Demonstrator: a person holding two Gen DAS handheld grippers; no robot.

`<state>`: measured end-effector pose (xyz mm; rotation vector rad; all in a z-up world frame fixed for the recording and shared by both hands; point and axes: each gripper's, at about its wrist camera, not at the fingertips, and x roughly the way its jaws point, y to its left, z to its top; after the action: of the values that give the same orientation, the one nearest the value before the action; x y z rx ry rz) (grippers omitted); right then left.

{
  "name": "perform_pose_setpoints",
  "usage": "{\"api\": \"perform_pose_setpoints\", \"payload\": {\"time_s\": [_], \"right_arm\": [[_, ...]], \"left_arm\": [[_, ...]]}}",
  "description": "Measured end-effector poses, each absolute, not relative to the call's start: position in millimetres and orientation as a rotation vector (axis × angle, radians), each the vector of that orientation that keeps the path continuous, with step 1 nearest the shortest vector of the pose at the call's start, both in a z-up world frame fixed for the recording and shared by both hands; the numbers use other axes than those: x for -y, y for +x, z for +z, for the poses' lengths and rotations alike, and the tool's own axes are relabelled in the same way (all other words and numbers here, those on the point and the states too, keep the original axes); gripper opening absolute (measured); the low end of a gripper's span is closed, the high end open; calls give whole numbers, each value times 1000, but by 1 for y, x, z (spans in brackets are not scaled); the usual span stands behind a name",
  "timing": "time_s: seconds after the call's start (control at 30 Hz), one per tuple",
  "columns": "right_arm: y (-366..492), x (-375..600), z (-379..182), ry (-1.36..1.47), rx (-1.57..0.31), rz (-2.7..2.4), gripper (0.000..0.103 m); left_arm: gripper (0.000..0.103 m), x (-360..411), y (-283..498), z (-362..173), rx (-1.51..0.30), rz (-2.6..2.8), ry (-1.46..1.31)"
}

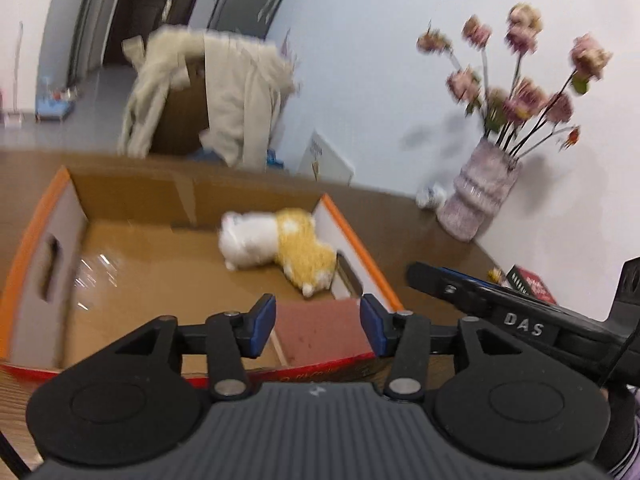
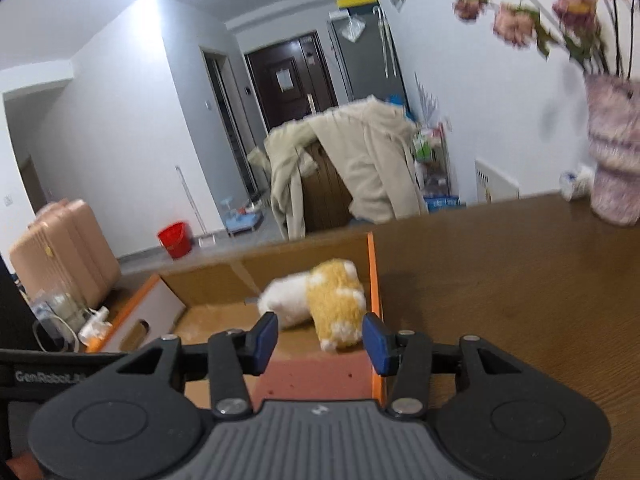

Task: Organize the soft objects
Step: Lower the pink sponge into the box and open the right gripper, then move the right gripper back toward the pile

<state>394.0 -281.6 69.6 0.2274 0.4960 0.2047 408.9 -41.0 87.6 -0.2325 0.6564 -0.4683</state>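
Note:
A white and yellow plush toy point(image 1: 276, 246) point(image 2: 320, 304) lies on its side inside an open cardboard box with orange edges point(image 1: 352, 236) point(image 2: 372, 272), against the box's right wall. My left gripper point(image 1: 318, 330) is over the box's near edge, short of the toy, open with only a reddish box flap visible between its blue pads. My right gripper point(image 2: 320, 344) hovers just before the toy's yellow end, also open and holding nothing. The right gripper's black housing point(image 1: 520, 320) shows at the right of the left wrist view.
The box sits on a brown wooden table point(image 2: 500, 300). A pinkish vase of flowers point(image 1: 480, 192) point(image 2: 616, 152) stands at the far right by the wall, with a red box point(image 1: 532, 284) nearer. Beyond the table are a beige coat on a chair point(image 2: 360, 160), a pink suitcase point(image 2: 60, 248) and a red bucket point(image 2: 174, 238).

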Motion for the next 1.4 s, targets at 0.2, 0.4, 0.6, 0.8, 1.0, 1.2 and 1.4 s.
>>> {"api": "perform_pose_setpoints", "payload": {"time_s": [0.2, 0.4, 0.6, 0.8, 1.0, 1.2, 1.4], "right_arm": [[333, 293, 119, 205, -378, 226, 63], [267, 285, 136, 100, -295, 291, 80], [211, 258, 134, -6, -207, 319, 90], [157, 231, 100, -41, -186, 359, 93], [118, 216, 52, 91, -332, 380, 93], [107, 212, 31, 108, -413, 337, 91], [112, 216, 28, 117, -421, 311, 91]], "left_arm": [[68, 15, 338, 141, -509, -412, -186], [84, -5, 262, 157, -386, -315, -99], [95, -20, 194, 146, -287, -249, -90], [101, -25, 136, 100, -287, -263, -24], [101, -47, 101, 58, -355, -282, -113], [101, -60, 105, 54, -371, -264, -135], [101, -54, 117, 43, -411, -280, -145]]}}
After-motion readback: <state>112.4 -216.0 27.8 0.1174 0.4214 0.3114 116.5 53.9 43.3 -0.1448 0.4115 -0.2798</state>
